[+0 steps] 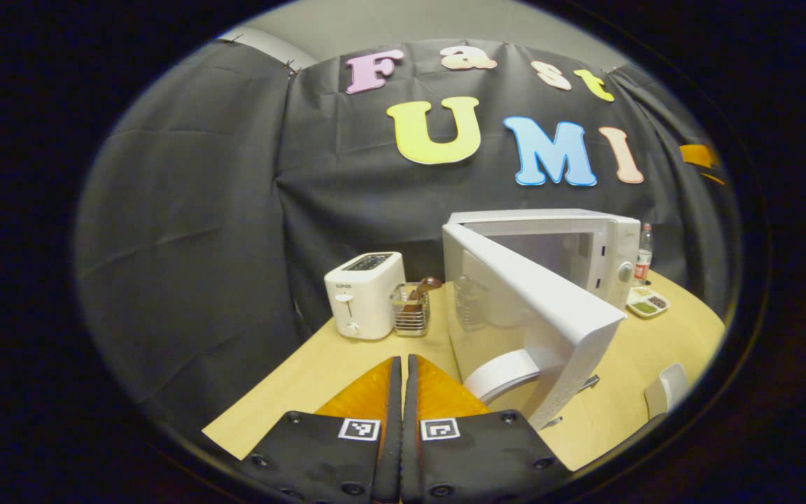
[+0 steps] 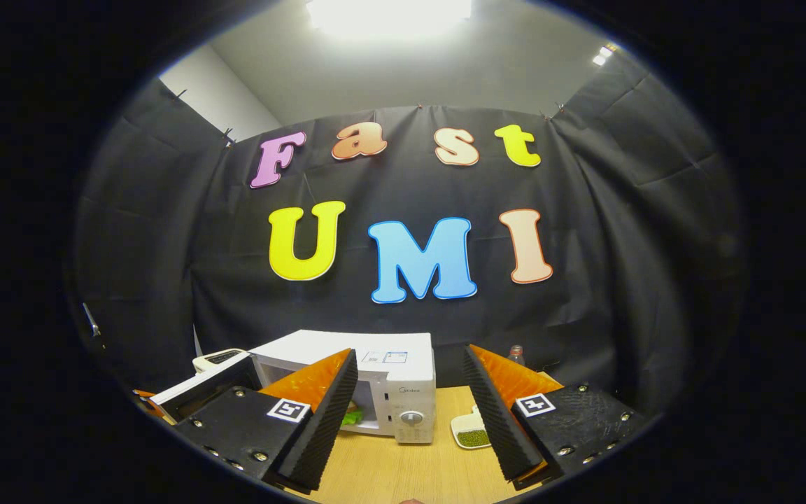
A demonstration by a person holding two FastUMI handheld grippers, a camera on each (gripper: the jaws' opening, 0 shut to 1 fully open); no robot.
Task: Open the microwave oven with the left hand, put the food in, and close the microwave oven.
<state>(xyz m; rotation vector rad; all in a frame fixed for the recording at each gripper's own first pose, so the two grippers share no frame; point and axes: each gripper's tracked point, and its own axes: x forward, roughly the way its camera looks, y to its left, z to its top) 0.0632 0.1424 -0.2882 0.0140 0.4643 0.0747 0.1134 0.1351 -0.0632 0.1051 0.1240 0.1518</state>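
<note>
We judge closing is next; white boxy microwave oven (image 1: pixel 585 252) on the pale wooden surface (image 1: pixel 347 364) has its door (image 1: pixel 536 308) swung open, green food (image 2: pixel 352 417) inside; left gripper (image 1: pixel 401 392) fingers pressed together, empty; right gripper (image 2: pixel 410 406) fingers spread, empty; left must push door shut.

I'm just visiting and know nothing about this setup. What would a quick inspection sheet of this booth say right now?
Surface: light wooden table, holding everything below.
Job's things: white microwave oven, its door swung wide open; something green inside, partly hidden.
Clutter: white two-slot toaster; small wire basket with a brown item; divided white dish of green and brown foods; clear bottle behind it; white round dish near the door.
Grippers: left gripper shut, empty; right gripper open, empty.
Cables: nothing seen.
Surroundings: black cloth wall, grey ceiling with a bright light.
</note>
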